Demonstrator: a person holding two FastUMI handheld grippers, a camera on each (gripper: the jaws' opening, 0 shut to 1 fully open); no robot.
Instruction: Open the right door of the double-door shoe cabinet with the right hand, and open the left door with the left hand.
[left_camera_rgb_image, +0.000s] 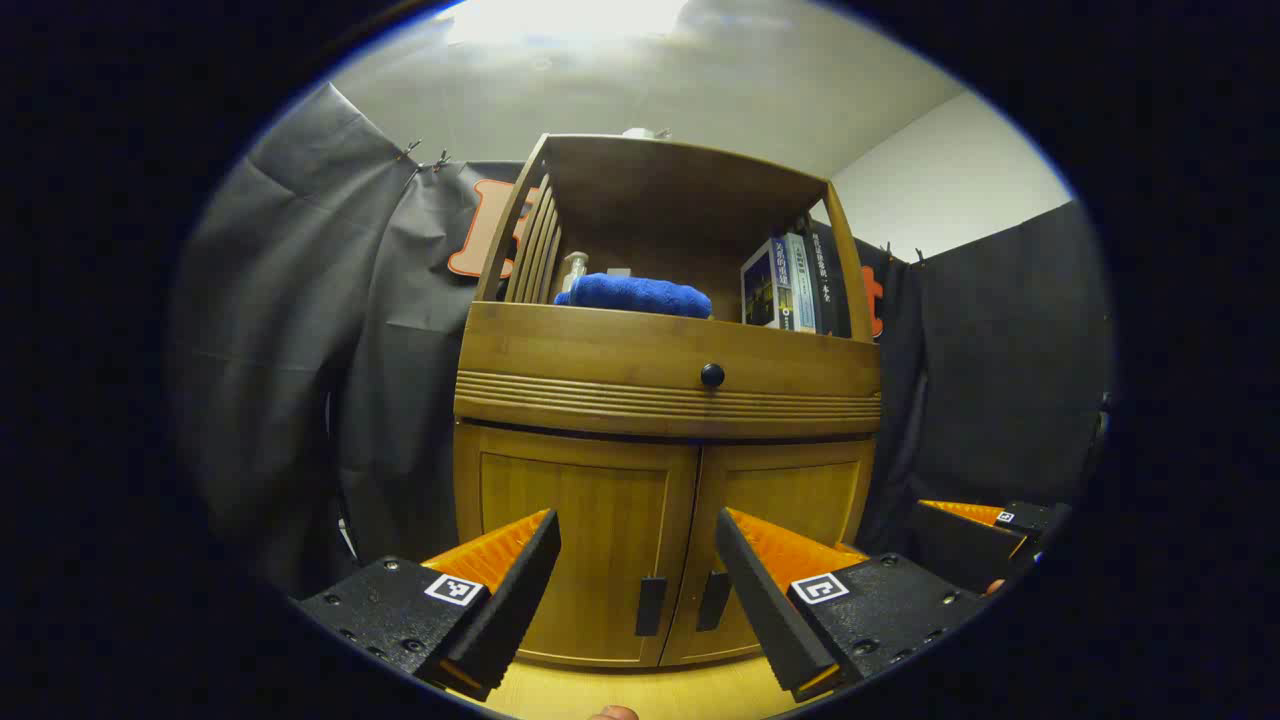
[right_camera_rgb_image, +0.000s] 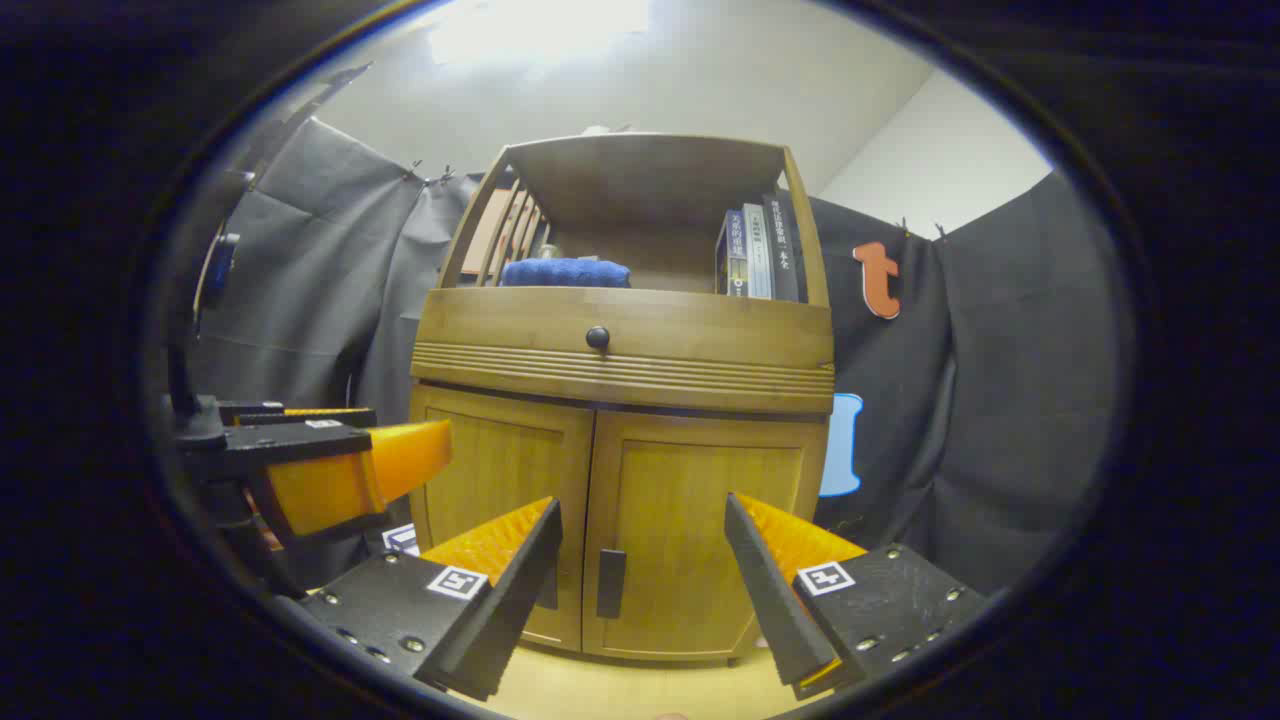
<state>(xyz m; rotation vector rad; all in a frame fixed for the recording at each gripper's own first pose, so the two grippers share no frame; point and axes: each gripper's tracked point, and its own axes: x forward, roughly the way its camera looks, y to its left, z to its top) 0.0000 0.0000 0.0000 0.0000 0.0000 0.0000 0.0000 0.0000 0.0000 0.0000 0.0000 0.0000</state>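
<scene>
Cabinet (left_camera_rgb_image: 668, 400) is standing straight ahead of you on the pale wooden floor (left_camera_rgb_image: 650, 695), and both of its lower doors are sitting closed. You are holding the left gripper (left_camera_rgb_image: 637, 560) in front of it with its 2 fingers spread wide and nothing between them; through that gap the left door (left_camera_rgb_image: 575, 545) and its dark handle (left_camera_rgb_image: 650, 606) are showing, with the right door's handle (left_camera_rgb_image: 713, 600) just beside it across the center seam. You are keeping the right gripper (right_camera_rgb_image: 640, 560) near the right door (right_camera_rgb_image: 700, 540), fingers likewise wide apart and gripping nothing, and neither gripper is touching the wood. In the left gripper view the right gripper is showing low at the right edge; in the right gripper view the left gripper is hanging off to the left, beside the cabinet. Above the doors a drawer (right_camera_rgb_image: 625, 350) with 1 round black knob (right_camera_rgb_image: 597, 337) is running across the front. On the open shelf above it, a folded blue towel (left_camera_rgb_image: 635, 295) is lying left of a row of upright books (left_camera_rgb_image: 790, 282).
</scene>
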